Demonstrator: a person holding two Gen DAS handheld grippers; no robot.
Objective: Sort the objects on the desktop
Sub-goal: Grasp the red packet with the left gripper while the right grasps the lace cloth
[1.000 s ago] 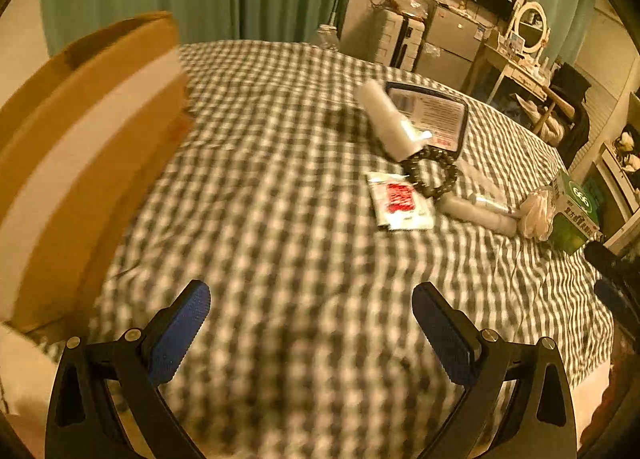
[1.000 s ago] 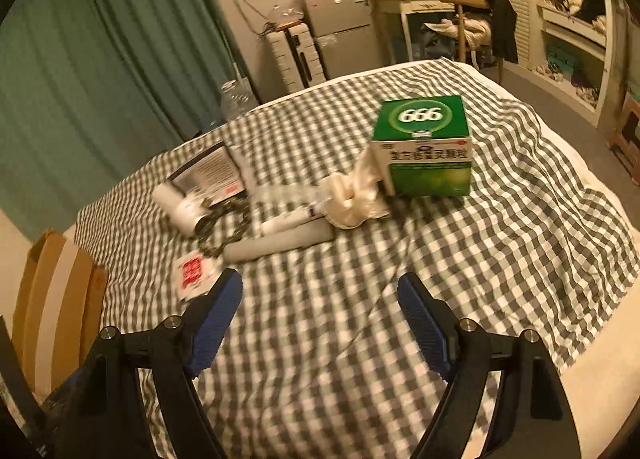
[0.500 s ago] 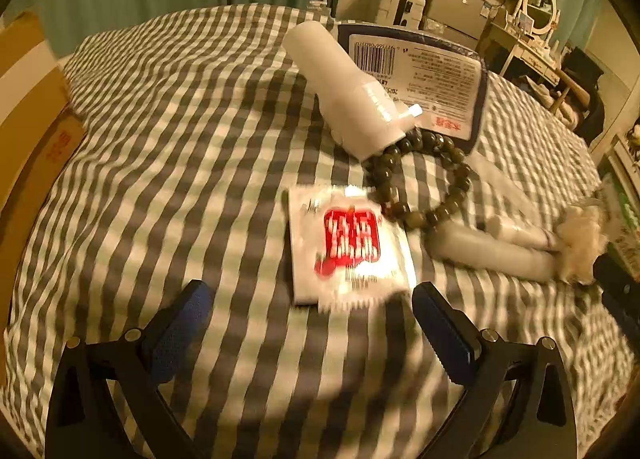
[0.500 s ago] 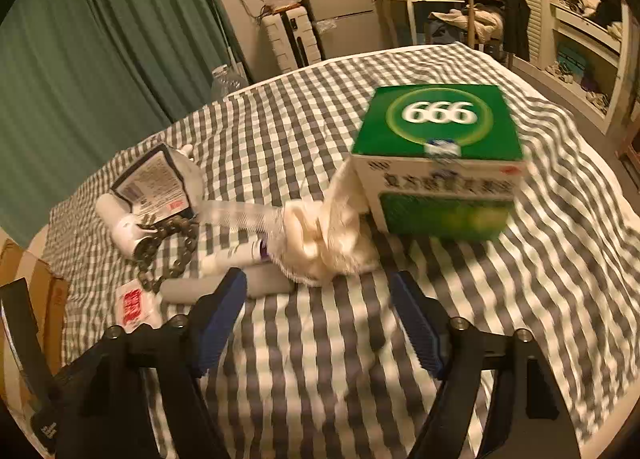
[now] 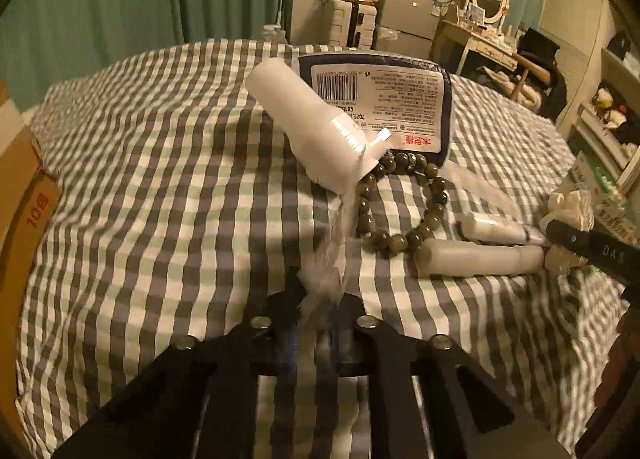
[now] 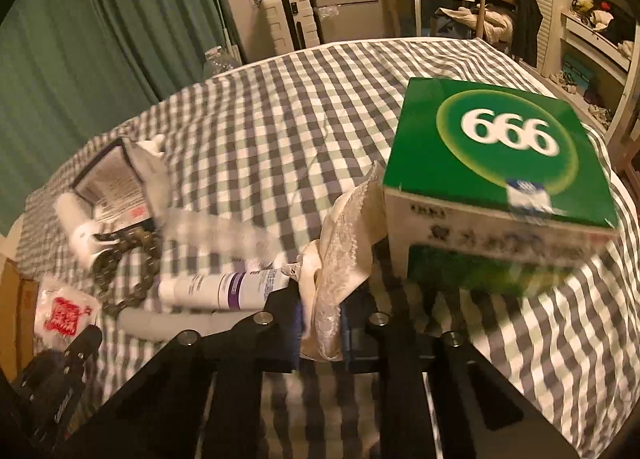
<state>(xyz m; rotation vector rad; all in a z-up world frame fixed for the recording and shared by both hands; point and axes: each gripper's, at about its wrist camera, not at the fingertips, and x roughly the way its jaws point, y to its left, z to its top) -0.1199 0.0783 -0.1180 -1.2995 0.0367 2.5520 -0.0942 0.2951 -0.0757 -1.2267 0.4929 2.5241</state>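
Both grippers have dropped toward the checked bed (it serves as the bench) and clamped. Beside the green box (image 6: 496, 179), the right gripper (image 6: 322, 323) is closing its fingers on the soft, limp lace scrunchie (image 6: 340, 259). The left gripper (image 5: 320, 299) pinches the light, slippery sachet (image 5: 330, 255) by its edge.
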